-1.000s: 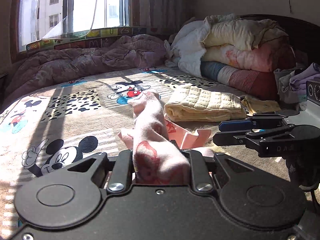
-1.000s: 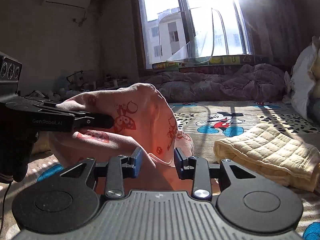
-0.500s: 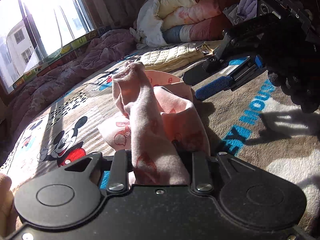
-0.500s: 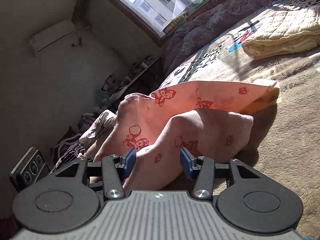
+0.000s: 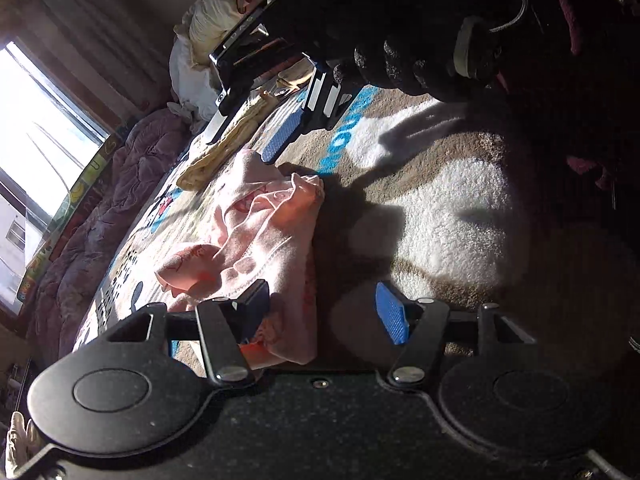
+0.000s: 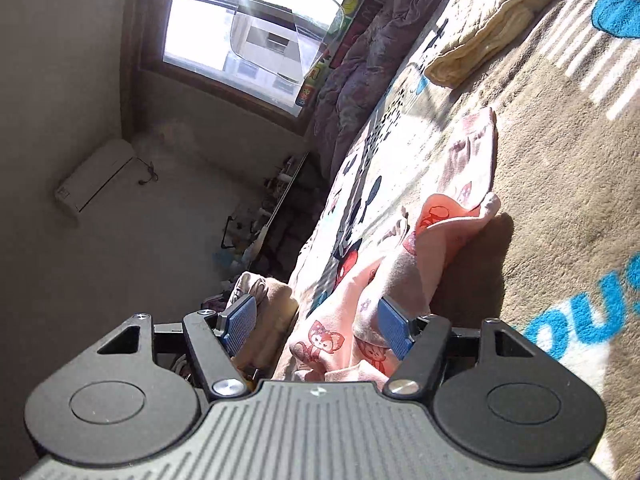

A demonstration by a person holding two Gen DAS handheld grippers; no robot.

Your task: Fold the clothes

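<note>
Both my left hand-held gripper [image 5: 322,312] and right hand-held gripper [image 6: 316,322] have just been opening, jaws wide, gripping nothing, so the pink garment [image 5: 264,236] lying loosely between them on the bed [image 5: 452,216] may snag on a pad and unfold.

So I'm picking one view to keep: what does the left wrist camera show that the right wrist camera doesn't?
Only the left wrist view shows the other claw, the right claw, open above the bed with a gloved hand holding it, plus the stacked bedding. Only the right wrist view shows the air conditioner and the cluttered shelf. Both show the pink garment lying crumpled on the blanket, the folded yellow cloth and the window. Both claws have just been opening; neither clamps the garment.
</note>
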